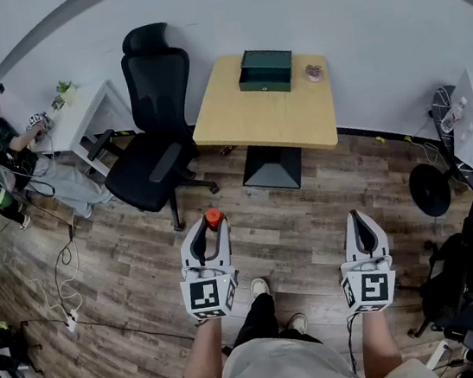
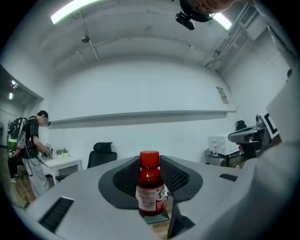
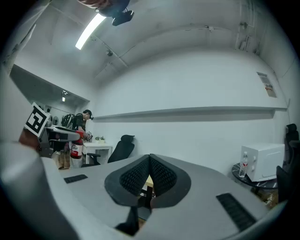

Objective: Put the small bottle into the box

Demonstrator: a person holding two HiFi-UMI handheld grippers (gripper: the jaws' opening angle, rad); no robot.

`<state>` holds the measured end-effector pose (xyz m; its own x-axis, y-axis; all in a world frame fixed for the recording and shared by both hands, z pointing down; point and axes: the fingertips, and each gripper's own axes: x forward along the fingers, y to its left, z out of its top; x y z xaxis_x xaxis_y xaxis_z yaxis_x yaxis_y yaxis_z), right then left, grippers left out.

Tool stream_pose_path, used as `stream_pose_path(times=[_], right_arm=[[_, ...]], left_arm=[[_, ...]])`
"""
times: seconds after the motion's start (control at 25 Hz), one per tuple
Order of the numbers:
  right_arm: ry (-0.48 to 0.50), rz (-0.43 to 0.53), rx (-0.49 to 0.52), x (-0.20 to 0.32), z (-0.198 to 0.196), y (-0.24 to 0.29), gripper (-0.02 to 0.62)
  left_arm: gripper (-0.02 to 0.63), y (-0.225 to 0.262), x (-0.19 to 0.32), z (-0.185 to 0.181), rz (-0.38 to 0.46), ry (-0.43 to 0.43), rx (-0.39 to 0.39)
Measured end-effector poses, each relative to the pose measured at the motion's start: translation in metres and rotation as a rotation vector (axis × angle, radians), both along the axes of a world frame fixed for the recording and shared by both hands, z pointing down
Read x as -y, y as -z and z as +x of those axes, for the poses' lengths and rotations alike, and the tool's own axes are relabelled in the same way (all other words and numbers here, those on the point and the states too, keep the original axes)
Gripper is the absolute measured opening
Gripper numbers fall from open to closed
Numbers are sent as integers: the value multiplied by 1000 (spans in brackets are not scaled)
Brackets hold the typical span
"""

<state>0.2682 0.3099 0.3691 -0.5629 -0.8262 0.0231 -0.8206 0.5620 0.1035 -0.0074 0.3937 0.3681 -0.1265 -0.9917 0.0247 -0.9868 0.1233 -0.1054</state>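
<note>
Two grippers are pointing level above the floor, well apart from the table (image 1: 244, 120). The left gripper (image 1: 210, 229) is pinching the bottle (image 2: 150, 186) upright, its pads pressing on the body below the red cap. Holding it upright is likely meant to let it go into the box base first. The box (image 1: 266, 85) is sitting at the far side of the table, near the wall, and from this distance it looks open on top. With the bottle in the grip and the box well apart from it, I judge the pick as done and the carry as barely begun.

The right gripper (image 1: 358, 217) is hanging beside the left one, jaws pressed together on nothing. It is probably idling, since one gripper is enough for so small a load. A chair (image 1: 153, 143) is standing just left of the table.

As for writing, the bottle is carrying a white label with red print, too small to read, so no brand can be given. Each gripper's cube is showing a black-and-white square marker, not lettering. A notice (image 2: 222, 95) on the wall is likewise giving no legible words.
</note>
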Motion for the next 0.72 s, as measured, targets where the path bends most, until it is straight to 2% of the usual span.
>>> stream_pose_path(times=[0.28,0.52,0.72], right_arm=[[-12,24,10,-44,18,13,15],[46,45,61,-68,5,25,17],[49,44,46,-80,-9,24,15]], left_arm=[[137,13,-56,15,31,10,-10],[137,21,-82,7,65,18,-24],[137,21,-95,-4,72,22,-32]])
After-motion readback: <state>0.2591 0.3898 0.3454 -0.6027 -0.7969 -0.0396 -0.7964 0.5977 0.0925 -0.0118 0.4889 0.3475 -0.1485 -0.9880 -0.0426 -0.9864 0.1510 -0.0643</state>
